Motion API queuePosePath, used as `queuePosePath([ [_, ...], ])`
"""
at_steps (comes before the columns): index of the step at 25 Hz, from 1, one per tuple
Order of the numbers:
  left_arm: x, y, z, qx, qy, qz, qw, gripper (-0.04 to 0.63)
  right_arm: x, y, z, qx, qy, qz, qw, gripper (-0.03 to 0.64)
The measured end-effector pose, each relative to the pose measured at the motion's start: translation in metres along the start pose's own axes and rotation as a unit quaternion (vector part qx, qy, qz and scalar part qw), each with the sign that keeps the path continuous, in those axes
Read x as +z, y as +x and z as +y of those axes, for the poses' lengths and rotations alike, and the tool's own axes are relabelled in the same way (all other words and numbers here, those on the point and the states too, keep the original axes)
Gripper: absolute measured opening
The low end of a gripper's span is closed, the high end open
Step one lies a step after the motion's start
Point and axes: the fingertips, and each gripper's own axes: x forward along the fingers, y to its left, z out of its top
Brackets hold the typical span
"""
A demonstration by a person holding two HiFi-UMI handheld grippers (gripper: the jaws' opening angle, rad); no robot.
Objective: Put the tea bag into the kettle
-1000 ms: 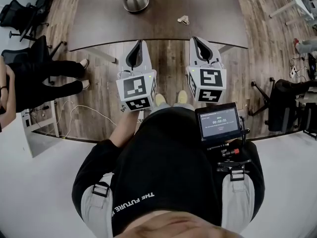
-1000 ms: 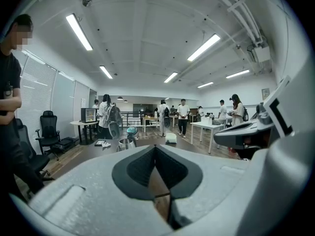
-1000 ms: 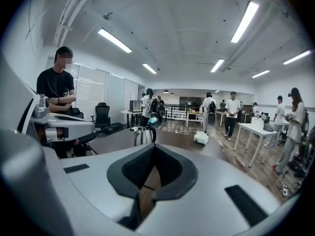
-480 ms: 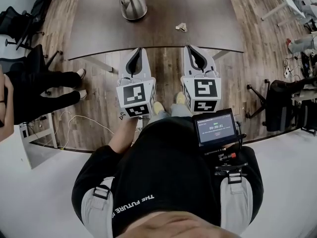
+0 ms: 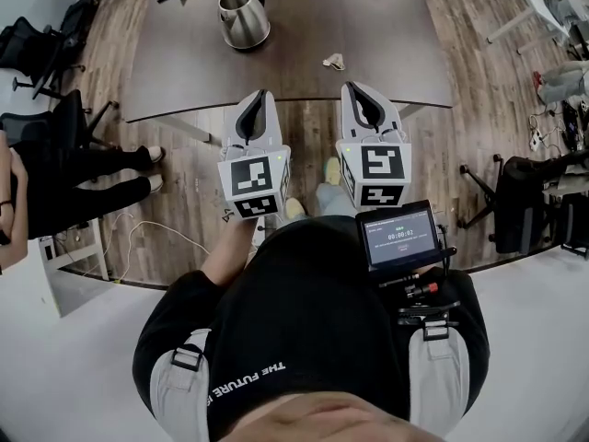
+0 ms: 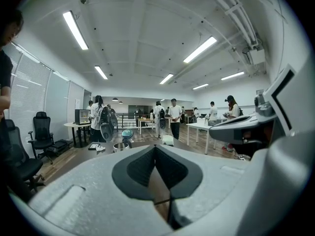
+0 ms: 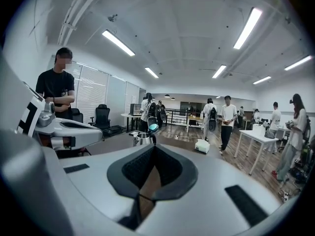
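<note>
A dark table (image 5: 386, 44) lies ahead of me, with a steel kettle (image 5: 244, 18) standing toward its far left. I hold my left gripper (image 5: 259, 96) and right gripper (image 5: 355, 88) side by side short of the near edge. Both have their jaws pressed together on nothing, probably because I have not yet reached out. The tea bag (image 5: 334, 61), small, pale and crumpled, lies near that edge, beyond my right gripper and well apart from the kettle.

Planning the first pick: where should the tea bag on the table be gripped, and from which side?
Probably with the right gripper, the nearer one, coming down from above on the near-edge side. The tea bag lies low and crumpled on the table, so pinch across its bunched middle; any string is too small to see. Open the shut jaws first.
</note>
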Motion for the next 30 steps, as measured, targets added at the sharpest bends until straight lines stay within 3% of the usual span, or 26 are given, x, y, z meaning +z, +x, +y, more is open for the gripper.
queuePosePath([
  [11, 0.016, 0.004, -0.001, -0.001, 0.012, -0.024, 0.9996, 0.003, 0.013, 0.001, -0.006, -0.002, -0.002, -0.029, 1.000, 0.006],
  [17, 0.033, 0.071, -0.025, -0.004, 0.017, -0.013, 0.9998, 0.003, 0.017, 0.041, -0.067, -0.002, 0.010, -0.021, 1.000, 0.006],
  [30, 0.039, 0.135, -0.046, 0.006, 0.025, 0.005, 0.9997, 0.003, 0.009, 0.083, -0.121, 0.006, 0.022, -0.011, 1.000, 0.006],
])
